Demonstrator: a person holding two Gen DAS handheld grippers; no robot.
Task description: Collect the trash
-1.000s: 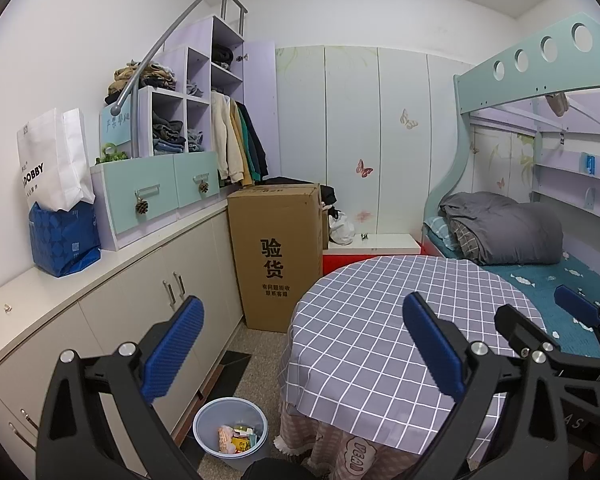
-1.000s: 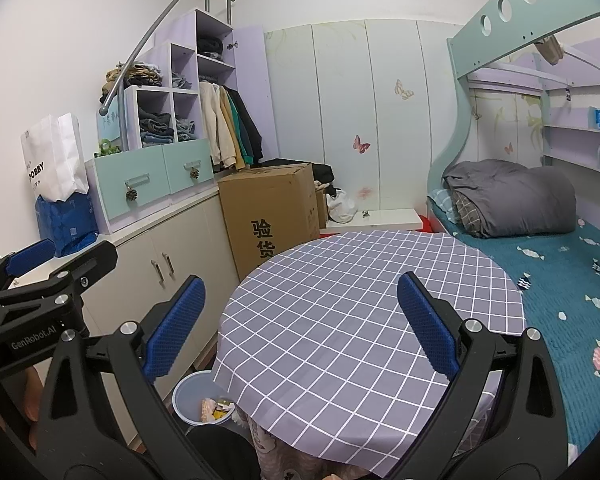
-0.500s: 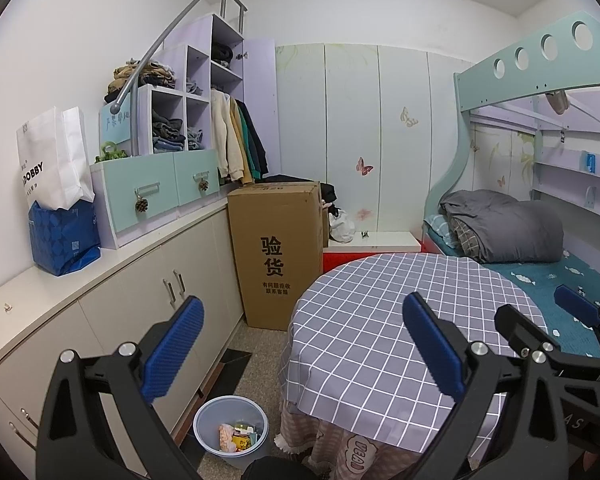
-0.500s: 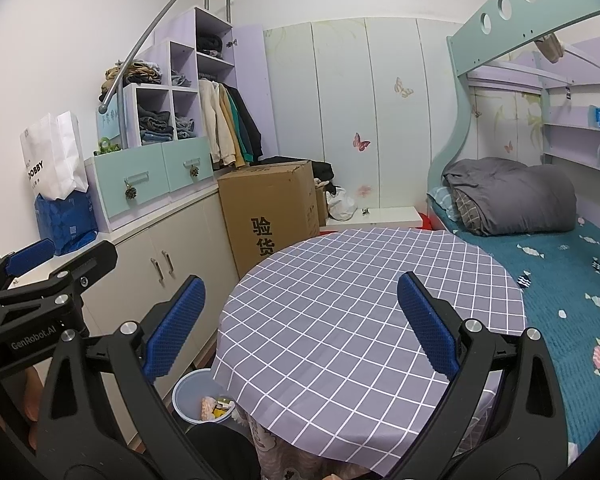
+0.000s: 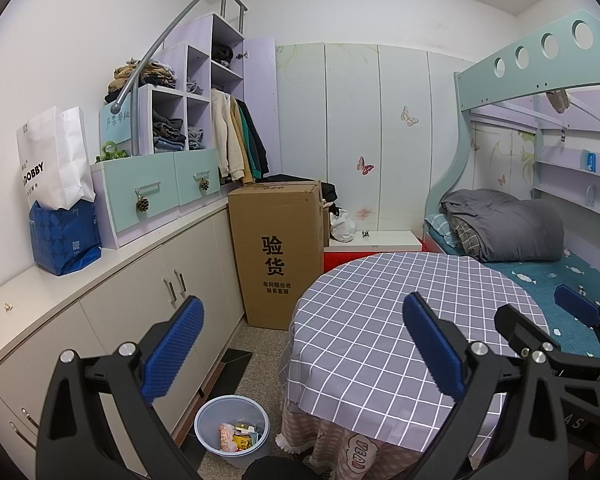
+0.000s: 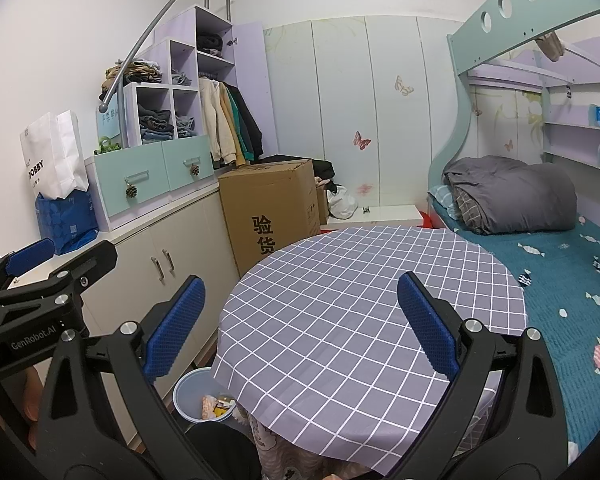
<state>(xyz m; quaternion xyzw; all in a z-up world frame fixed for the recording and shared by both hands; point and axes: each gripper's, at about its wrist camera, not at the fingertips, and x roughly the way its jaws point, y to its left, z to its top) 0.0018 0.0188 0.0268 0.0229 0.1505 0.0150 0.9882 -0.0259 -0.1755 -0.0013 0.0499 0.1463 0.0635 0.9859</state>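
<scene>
A pale blue waste bin [image 5: 232,426] stands on the floor between the cabinets and the round table, with wrappers and other trash [image 5: 236,436] inside. The right wrist view shows the same bin [image 6: 198,396], partly hidden under the table's edge. My left gripper [image 5: 300,348] is open, high above the bin and the table's left edge, with nothing between its blue pads. Over the grey checked tablecloth [image 6: 360,300] my right gripper [image 6: 302,326] is open and holds nothing. The left gripper's body [image 6: 40,304] shows at the left of the right wrist view.
A tall cardboard box [image 5: 278,252] stands beyond the table beside the low white cabinets [image 5: 152,300]. A blue bag [image 5: 64,238] and a white paper bag [image 5: 54,156] sit on the cabinet top. A bed with a grey duvet [image 5: 504,226] fills the right side.
Both views have shifted very slightly; the grippers stay open and hold nothing. The bin and the table have not moved.
</scene>
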